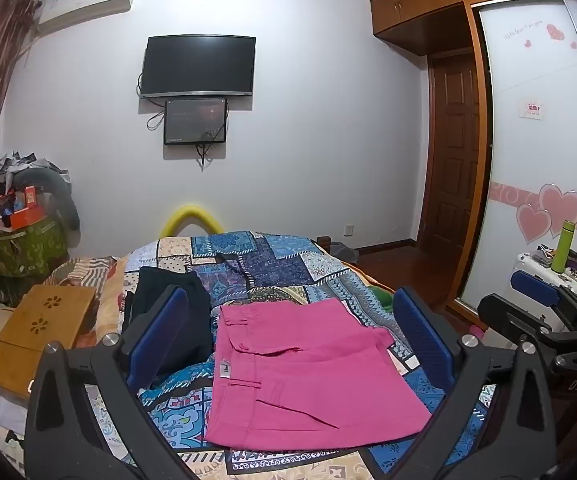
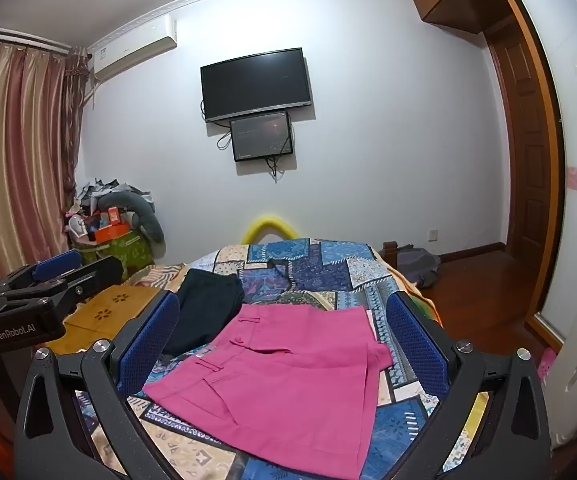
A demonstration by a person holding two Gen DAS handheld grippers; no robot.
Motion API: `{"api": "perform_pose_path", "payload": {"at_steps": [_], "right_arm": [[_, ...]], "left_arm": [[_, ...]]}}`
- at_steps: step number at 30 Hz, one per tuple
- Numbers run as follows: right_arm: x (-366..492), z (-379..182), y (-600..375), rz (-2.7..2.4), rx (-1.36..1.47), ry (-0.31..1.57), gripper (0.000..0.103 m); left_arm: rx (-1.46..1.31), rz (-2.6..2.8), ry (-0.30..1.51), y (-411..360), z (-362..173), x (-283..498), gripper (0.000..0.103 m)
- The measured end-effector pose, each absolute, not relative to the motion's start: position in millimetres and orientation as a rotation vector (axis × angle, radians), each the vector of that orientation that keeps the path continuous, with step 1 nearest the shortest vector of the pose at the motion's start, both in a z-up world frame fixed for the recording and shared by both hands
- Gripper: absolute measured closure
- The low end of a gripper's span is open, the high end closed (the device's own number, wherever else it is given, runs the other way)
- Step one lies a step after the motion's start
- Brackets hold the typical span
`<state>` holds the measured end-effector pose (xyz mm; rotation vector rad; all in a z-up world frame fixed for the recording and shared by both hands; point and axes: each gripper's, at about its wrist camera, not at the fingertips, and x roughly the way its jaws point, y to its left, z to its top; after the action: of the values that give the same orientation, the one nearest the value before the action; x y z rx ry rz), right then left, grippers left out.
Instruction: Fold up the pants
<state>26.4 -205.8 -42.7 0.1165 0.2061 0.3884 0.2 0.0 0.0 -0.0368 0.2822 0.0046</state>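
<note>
Pink pants (image 1: 308, 376) lie folded flat on the patchwork bedspread (image 1: 272, 268), waistband to the left. They also show in the right wrist view (image 2: 288, 384). My left gripper (image 1: 292, 340) is open and empty, raised above the pants with its blue pads on either side. My right gripper (image 2: 282, 340) is also open and empty, above the pants. The right gripper shows at the right edge of the left wrist view (image 1: 544, 300). The left gripper shows at the left of the right wrist view (image 2: 56, 276).
A dark folded garment (image 1: 168, 300) lies behind the pink pants at the left. A wooden lap tray (image 1: 36, 328) sits at the bed's left. A white suitcase with a green bottle (image 1: 562, 248) stands at the right by the wardrobe.
</note>
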Motion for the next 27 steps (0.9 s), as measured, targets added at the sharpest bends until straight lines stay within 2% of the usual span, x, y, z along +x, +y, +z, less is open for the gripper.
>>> {"api": "perform_pose_path", "payload": {"at_steps": [27], "right_arm": [[27.2, -45.2, -207.0, 0.386, 0.115, 0.212, 0.0]], "left_arm": [[-0.035, 0.006, 0.282, 0.4, 0.9, -0.3, 0.0]]}}
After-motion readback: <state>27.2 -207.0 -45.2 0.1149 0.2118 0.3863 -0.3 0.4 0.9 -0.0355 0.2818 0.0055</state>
